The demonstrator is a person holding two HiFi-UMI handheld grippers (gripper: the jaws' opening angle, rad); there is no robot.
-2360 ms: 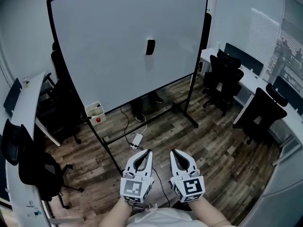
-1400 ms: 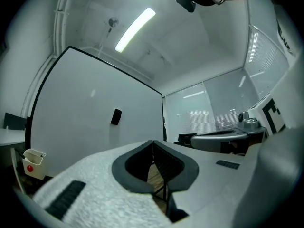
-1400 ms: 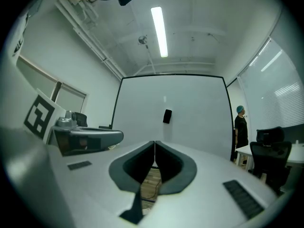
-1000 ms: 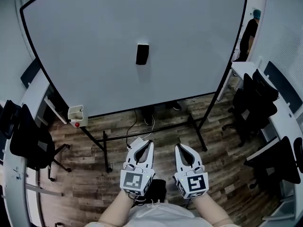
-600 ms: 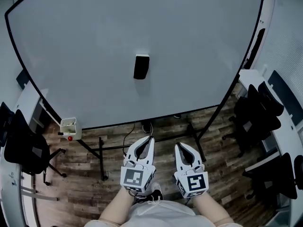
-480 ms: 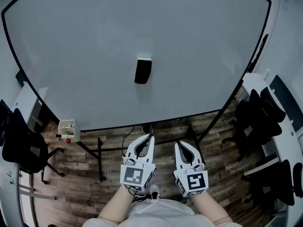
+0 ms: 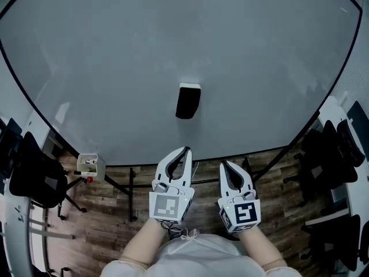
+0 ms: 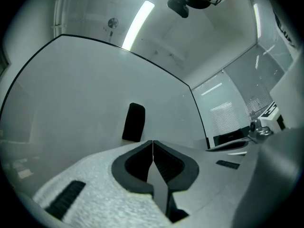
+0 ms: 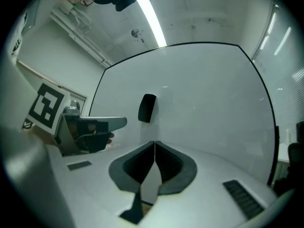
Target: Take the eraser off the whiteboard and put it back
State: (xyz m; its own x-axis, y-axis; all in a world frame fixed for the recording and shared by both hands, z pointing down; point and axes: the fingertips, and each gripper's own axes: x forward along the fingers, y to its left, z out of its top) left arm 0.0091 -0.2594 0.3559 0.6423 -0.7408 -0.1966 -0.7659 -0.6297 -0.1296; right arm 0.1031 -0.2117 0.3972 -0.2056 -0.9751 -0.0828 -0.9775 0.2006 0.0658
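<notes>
Eraser (image 7: 188, 101) is stuck on the whiteboard (image 7: 115, 51), roughly mid-board, with nothing touching it. Both grippers sit below it and clear of it. Left gripper (image 7: 185, 150) has its jaws closed with nothing between them, and the right gripper (image 7: 224, 165) is the same, jaws together and empty. Only the head view gets the wood floor (image 7: 109, 209), the black chairs (image 7: 34, 178) and a small box (image 7: 90, 165) on the board's stand. The gripper views tilt up instead, so they show the ceiling light (image 8: 137, 18) above the board's top edge. The right gripper view also catches the left gripper off to its side.
</notes>
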